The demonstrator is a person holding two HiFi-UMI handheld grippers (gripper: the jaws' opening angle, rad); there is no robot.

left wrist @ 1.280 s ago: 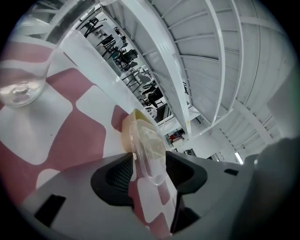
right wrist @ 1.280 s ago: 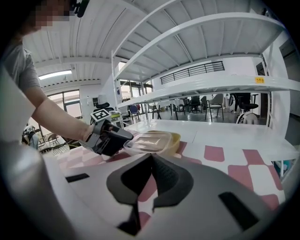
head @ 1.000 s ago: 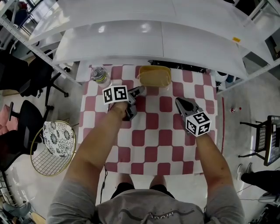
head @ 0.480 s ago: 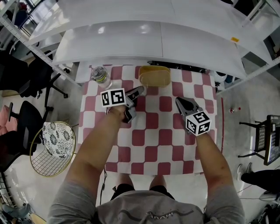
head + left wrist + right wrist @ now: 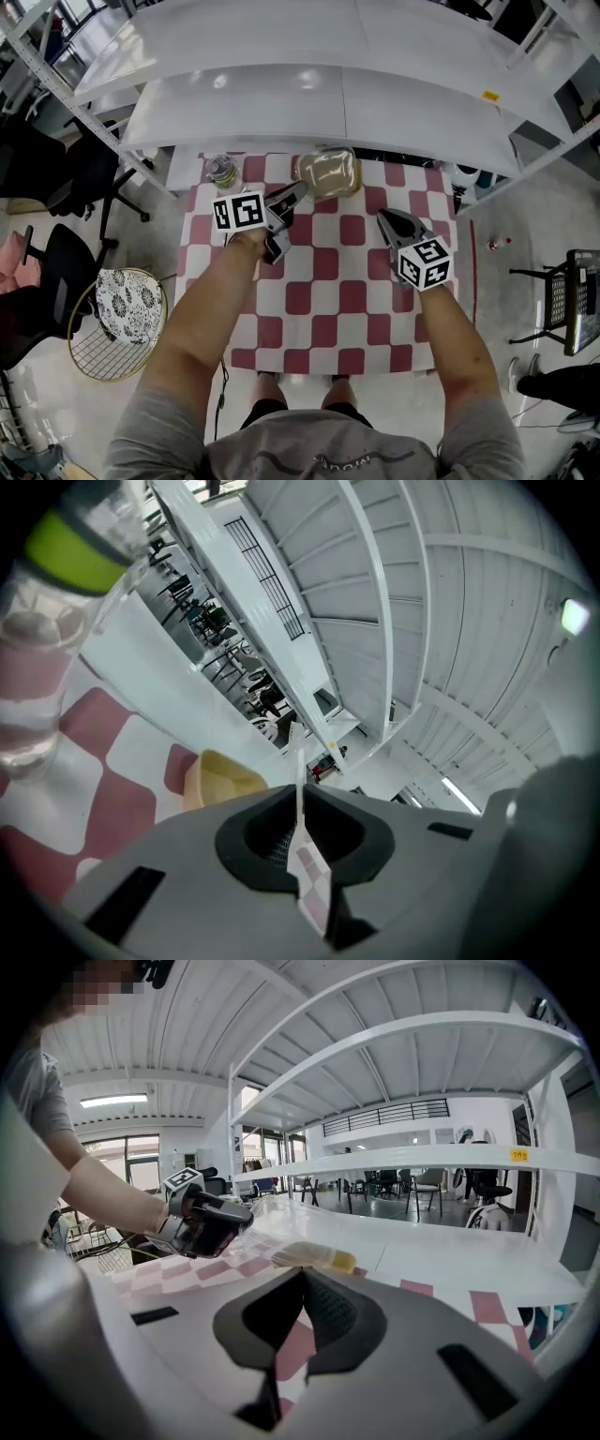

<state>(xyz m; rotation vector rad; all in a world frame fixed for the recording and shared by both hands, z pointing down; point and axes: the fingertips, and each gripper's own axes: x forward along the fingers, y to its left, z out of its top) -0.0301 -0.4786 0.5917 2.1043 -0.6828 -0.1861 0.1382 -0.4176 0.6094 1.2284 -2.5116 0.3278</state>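
One red-and-white checked table [image 5: 319,300] carries everything. At its far edge sits a yellow container [image 5: 343,1261]. A clear lid [image 5: 326,174] lies tilted over it, its near rim pinched between the closed jaws of the left gripper [image 5: 291,197]. The right gripper [image 5: 387,221] hovers over the table to the right, jaws together on nothing. A plastic bottle [image 5: 222,172] stands left of the container.
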